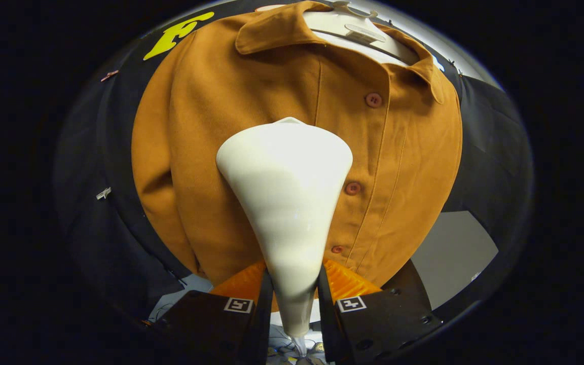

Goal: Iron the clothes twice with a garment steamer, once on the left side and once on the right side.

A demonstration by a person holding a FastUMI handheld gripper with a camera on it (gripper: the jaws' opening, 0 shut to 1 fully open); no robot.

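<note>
Gripper (294, 294) clenched on the narrow handle of a white garment steamer (287, 203), one finger (264, 304) pressing on each side of it. Steamer rising straight ahead from between the fingers, widening from thin neck to a broad rounded head. Head laid against, or just in front of, the chest of a brown button-front shirt (211, 152); contact not clear from this angle. Shirt hanging just beyond the fingers on a white hanger form (353, 30), collar (277, 28) spread open at the top, above the steamer head. Button placket running down just right of the steamer head, three reddish buttons (373, 100) along it, the middle one almost touching the head's right edge. Left sleeve hanging down to the left of the steamer. Shirt hem ending right above the fingertips. Dark cloth wall (94, 213) behind the shirt on both sides. Pale grey panel (454, 253) low to the right, past the right finger.
</note>
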